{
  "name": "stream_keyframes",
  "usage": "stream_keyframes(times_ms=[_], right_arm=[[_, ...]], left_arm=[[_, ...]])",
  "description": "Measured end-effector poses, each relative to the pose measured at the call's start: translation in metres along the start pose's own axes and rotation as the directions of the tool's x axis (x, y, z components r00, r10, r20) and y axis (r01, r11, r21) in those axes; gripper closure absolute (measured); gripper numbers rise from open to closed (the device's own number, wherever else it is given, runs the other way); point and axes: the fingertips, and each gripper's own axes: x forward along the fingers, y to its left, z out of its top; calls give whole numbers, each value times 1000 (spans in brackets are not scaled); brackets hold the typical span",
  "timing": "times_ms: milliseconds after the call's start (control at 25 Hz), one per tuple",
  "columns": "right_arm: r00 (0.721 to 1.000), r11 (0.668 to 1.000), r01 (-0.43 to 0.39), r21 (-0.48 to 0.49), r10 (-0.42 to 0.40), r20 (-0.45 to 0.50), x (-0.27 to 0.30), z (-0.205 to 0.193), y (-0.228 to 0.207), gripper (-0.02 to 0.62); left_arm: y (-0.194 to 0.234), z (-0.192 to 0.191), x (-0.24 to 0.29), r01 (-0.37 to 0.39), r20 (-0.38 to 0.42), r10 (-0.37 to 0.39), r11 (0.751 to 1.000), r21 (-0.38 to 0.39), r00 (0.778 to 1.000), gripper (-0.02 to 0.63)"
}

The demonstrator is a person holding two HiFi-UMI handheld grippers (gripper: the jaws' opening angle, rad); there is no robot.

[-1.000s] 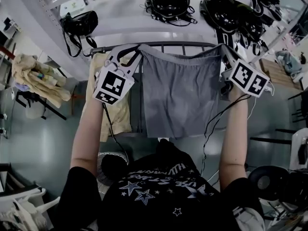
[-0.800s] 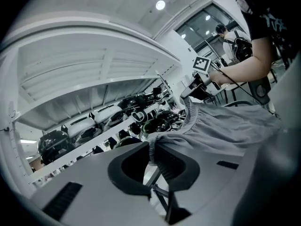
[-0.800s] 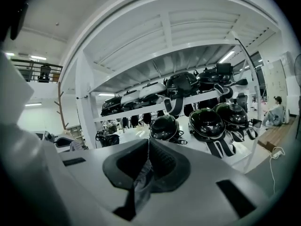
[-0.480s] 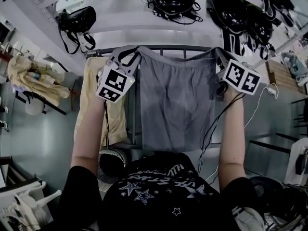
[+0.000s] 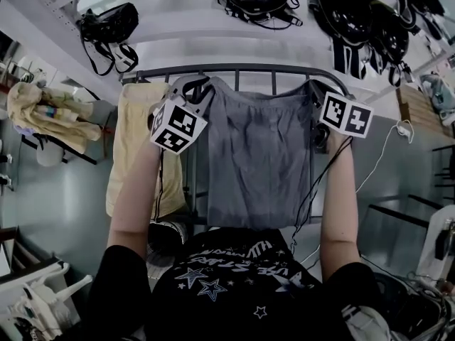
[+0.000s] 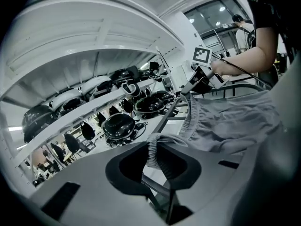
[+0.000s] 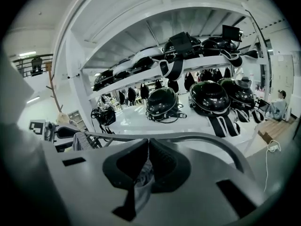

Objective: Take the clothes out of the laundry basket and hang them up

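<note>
Both waistband corners of the grey shorts point(image 5: 259, 155) are pinched — right tool point(image 7: 148, 142) closed tight, left tool point(image 6: 153, 142) gripping, its jaws just opening slightly — near the rack's top rail point(image 5: 234, 68).

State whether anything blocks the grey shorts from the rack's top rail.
Nothing visible does. The grey shorts hang just before the rack's top rail, bare along that stretch; the yellow garment hangs further left, beside them.

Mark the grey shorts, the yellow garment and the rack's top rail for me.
grey shorts point(image 5: 259, 162), head view, middle of the fabric.
yellow garment point(image 5: 131, 126), head view, its draped front.
rack's top rail point(image 5: 252, 67), head view, centre of the curved bar.
</note>
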Motion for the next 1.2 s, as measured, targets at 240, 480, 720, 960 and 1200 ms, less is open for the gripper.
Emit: stream_keyframes(times_ms=[240, 480, 720, 960, 1200], right_arm=[[997, 999, 26, -22, -27, -68, 9, -21, 1, 572], [995, 997, 31, -78, -38, -91, 9, -37, 8, 560], [996, 996, 24, -86, -32, -89, 3, -41, 12, 515], [998, 996, 36, -85, -41, -56, -13, -34, 19, 511], [999, 995, 44, -88, -45, -13, -37, -24, 33, 511]], left_arm=[[-15, -7, 10, 11, -52, -6, 996, 85, 999, 514], [-23, -13, 13, 15, -83, -7, 995, 96, 997, 486], [-26, -17, 8, 11, -86, -4, 997, 83, 996, 447], [-24, -12, -3, -9, -68, 13, 998, 68, 998, 378], [-27, -17, -17, 37, -113, -31, 998, 52, 993, 303]])
